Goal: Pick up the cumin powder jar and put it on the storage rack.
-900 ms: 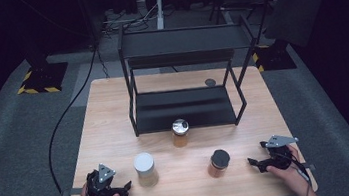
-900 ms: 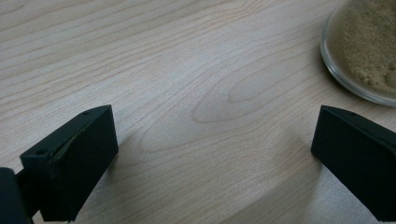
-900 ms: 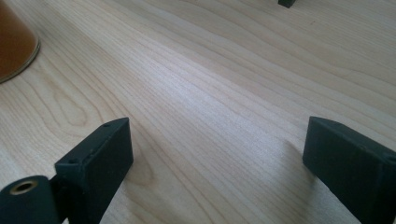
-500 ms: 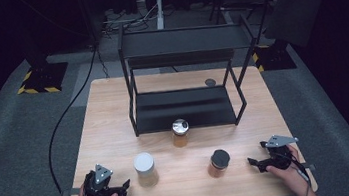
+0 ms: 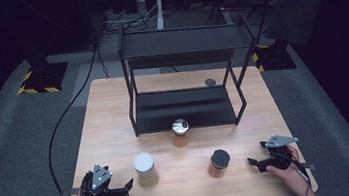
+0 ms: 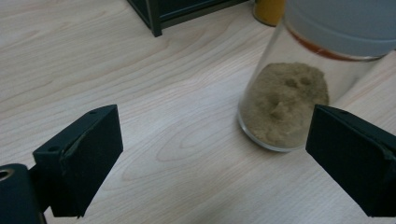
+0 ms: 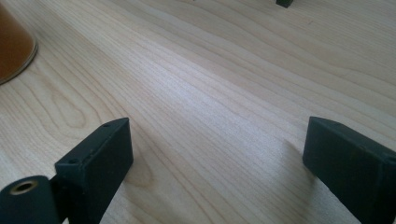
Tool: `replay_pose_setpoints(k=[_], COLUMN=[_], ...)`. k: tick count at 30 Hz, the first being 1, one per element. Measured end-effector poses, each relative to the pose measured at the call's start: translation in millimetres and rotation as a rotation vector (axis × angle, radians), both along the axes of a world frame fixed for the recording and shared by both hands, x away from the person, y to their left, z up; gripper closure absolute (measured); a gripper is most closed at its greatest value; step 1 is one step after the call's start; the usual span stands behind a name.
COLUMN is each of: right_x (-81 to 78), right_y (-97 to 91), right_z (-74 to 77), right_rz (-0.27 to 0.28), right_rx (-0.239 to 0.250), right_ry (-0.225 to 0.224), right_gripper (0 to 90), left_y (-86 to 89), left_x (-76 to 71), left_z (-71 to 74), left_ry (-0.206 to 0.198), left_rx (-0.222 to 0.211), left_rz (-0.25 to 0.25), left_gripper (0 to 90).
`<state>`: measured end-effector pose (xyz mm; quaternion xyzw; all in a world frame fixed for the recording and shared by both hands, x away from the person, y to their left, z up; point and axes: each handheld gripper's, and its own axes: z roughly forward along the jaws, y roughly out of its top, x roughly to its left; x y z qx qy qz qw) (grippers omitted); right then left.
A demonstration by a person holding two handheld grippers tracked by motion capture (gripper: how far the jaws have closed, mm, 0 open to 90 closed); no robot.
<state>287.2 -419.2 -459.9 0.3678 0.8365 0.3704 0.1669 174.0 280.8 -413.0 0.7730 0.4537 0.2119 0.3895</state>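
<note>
The left gripper [image 5: 123, 189] is gaping wide and gripping nothing, a white-lidded jar [image 5: 145, 169] just beside it. The right gripper [image 5: 254, 161] is also standing wide and empty, near a black-lidded jar [image 5: 219, 163].

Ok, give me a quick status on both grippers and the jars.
Left gripper open, empty, beside white-lidded jar. Right gripper open, empty, beside black-lidded jar. Nothing between either gripper and its jar.
</note>
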Motion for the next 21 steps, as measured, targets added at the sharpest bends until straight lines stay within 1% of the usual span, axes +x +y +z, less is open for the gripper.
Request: replay_pose_setpoints(k=[7,8,15,21], right_x=[0.0,0.0,0.0,0.0], right_y=[0.0,0.0,0.0,0.0], right_z=[0.0,0.0,0.0,0.0], right_rz=[0.0,0.0,0.0,0.0], right_rx=[0.0,0.0,0.0,0.0], right_ry=[0.0,0.0,0.0,0.0], right_gripper=[8.7,8.7,8.8,8.7], left_y=[-5.9,-7.9,-15.5,-17.7], left_x=[-10.1,-12.1,-17.7,-17.1], left_z=[13.5,18.0,25.9,27.6], left_ry=[-0.033,-0.038,-0.057,-0.068], left_rx=[-0.009,-0.006,-0.008,-0.017], left_rz=[-0.017,-0.022,-0.033,-0.045], left_gripper=[3.5,3.3,3.2,3.2])
